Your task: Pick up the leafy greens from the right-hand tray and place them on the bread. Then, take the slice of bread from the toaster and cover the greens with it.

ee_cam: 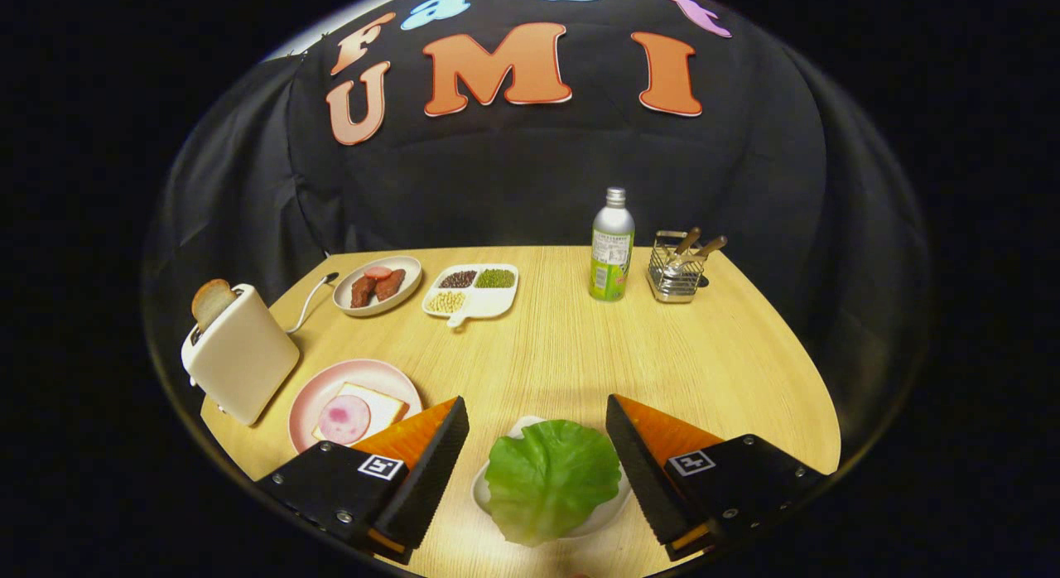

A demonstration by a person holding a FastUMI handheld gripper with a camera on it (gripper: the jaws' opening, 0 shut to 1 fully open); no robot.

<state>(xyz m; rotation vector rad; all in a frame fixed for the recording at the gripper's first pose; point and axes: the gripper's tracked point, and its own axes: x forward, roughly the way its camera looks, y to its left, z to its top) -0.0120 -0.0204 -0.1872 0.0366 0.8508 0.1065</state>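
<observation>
Two fingers of the gripper (537,445) stand spread wide, touching nothing, with the leafy greens (551,477) lying between them on a white tray (480,487). Left of the greens sits a pink plate (308,400) bearing the bread (383,404) topped with ham (344,419). Beyond the plate, the toaster (244,363) holds a bread slice (212,301).

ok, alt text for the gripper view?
The open gripper straddles a green lettuce leaf on a small white dish, fingers not touching it. Beyond the fingers sit a pink plate of bread with ham and a toaster holding a slice.
</observation>
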